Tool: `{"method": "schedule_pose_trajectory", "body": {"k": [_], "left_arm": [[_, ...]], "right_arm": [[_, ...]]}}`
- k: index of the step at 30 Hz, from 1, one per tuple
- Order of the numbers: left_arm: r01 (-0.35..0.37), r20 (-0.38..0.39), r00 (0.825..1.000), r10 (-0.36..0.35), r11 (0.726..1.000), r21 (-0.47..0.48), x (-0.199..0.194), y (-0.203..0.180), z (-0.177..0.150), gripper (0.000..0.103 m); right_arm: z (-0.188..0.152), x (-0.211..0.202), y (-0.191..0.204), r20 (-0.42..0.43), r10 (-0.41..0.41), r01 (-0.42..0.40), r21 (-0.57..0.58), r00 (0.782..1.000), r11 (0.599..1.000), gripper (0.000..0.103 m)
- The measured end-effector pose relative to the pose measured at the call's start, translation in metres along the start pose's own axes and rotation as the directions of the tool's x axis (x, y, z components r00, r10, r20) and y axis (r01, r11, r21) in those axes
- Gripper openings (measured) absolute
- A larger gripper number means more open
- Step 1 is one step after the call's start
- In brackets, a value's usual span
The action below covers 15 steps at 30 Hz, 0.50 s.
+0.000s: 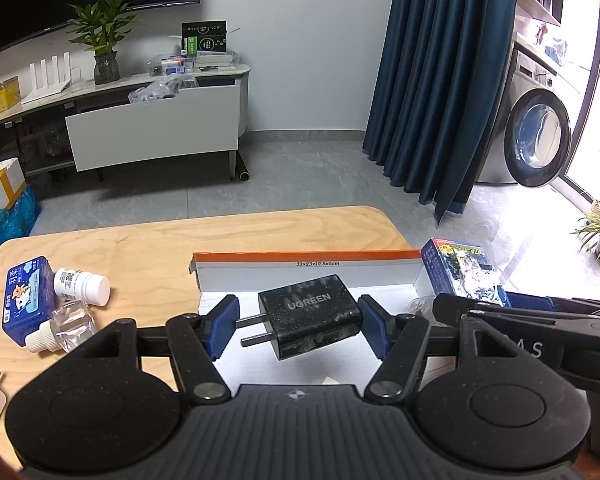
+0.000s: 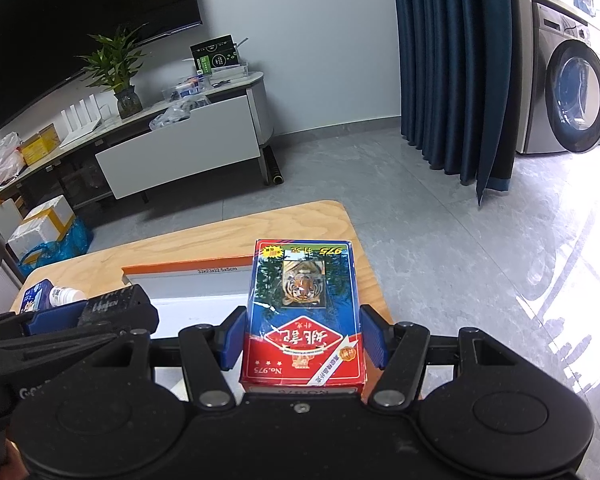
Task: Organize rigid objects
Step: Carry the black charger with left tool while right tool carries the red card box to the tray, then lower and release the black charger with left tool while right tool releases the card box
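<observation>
Holding a black charger (image 1: 310, 316) marked UGREEN, the left gripper (image 1: 298, 326) is poised above the white box (image 1: 300, 274).
A card pack (image 2: 304, 316) printed "No.975" is clamped by the right gripper (image 2: 302, 338); "33x23x12.5x5cm" is read on the box wall.

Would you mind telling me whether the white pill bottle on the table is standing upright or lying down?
Lying down. In the left wrist view the white pill bottle rests on its side on the wooden table, cap pointing right, beside the blue box.
</observation>
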<state>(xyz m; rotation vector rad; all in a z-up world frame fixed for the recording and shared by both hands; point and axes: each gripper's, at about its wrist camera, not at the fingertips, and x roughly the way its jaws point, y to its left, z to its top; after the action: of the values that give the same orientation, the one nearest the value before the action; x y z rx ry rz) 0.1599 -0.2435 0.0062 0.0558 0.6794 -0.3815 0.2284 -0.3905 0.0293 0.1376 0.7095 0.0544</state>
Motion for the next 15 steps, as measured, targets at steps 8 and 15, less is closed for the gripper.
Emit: {"method": "schedule_pose_trajectory", "body": {"k": [8, 15], "left_arm": [[0.004, -0.005, 1.000, -0.004, 1.000, -0.006, 0.0045, 0.0005, 0.0000, 0.066], [0.004, -0.015, 1.000, -0.004, 1.000, -0.017, 0.0083, 0.0043, 0.0001, 0.066]], "right_arm": [[-0.0001, 0.0015, -0.0008, -0.005, -0.005, 0.005, 0.006, 1.000, 1.000, 0.071], [0.0025, 0.0075, -0.0053, 0.012, 0.031, -0.031, 0.021, 0.999, 0.999, 0.077]]}}
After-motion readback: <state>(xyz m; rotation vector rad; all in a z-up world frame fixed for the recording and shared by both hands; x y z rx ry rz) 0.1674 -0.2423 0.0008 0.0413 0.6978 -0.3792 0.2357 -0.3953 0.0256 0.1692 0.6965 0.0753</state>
